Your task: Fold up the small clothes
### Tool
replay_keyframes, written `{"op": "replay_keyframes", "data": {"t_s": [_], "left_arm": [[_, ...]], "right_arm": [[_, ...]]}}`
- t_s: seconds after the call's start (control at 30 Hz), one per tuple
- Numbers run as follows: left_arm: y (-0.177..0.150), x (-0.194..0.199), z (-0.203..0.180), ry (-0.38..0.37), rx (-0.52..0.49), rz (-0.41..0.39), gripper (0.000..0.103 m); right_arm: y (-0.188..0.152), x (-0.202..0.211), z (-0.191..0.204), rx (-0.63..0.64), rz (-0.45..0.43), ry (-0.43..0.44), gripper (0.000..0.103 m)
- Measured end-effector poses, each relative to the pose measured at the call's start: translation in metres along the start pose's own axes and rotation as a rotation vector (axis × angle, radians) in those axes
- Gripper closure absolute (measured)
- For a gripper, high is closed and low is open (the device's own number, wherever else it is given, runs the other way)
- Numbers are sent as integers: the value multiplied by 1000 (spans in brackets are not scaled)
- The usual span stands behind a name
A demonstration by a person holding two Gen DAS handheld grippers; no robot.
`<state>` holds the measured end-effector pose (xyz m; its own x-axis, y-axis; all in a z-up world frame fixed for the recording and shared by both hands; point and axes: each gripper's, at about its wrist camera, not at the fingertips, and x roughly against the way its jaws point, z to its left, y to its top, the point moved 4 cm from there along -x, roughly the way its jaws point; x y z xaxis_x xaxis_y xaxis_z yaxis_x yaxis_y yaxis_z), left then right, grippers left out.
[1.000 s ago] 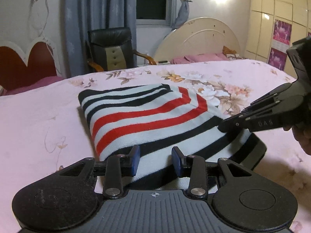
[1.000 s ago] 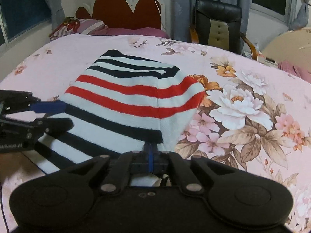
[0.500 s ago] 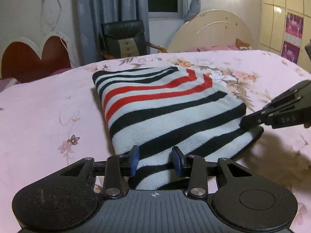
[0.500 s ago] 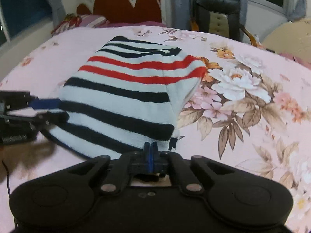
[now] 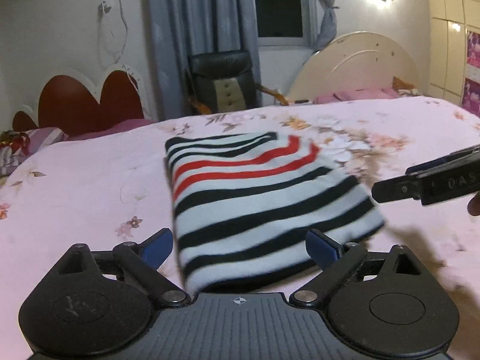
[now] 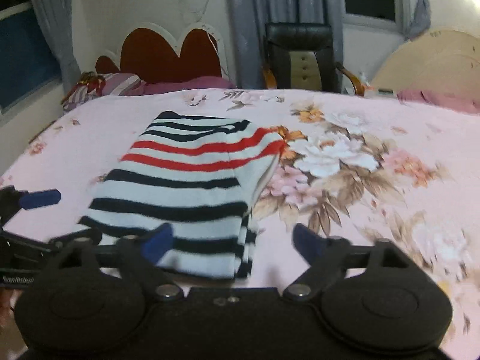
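Folded knit striped garment (image 5: 255, 192) flat on floral bedsheet (image 5: 90, 180); left claw (image 5: 240, 247), right claw (image 6: 231, 240) spread wide, empty

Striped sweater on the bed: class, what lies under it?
The folded striped sweater rests on the pink floral bedsheet, which shows all around it. Its own lower layers peek out at the near edge; whatever lies directly beneath is covered.

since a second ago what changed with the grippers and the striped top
Both grippers opened: the right gripper let go of the striped top's near edge, and the left gripper spread wide. Both backed off toward the person. The top stayed folded on the floral bedspread.
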<state>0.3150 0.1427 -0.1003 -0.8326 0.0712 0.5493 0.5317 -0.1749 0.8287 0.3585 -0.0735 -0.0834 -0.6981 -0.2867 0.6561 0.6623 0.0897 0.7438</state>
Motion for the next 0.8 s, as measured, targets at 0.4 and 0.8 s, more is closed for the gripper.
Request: {"op": "replay_keyframes", "data": {"t_s": [0.4, 0.8], "left_arm": [[1, 110, -35, 40, 101, -88, 9], [-28, 236, -59, 62, 128, -126, 8]], "right_arm": [[-24, 123, 0, -44, -84, 30, 13], [-64, 225, 16, -29, -136, -1, 1]]}}
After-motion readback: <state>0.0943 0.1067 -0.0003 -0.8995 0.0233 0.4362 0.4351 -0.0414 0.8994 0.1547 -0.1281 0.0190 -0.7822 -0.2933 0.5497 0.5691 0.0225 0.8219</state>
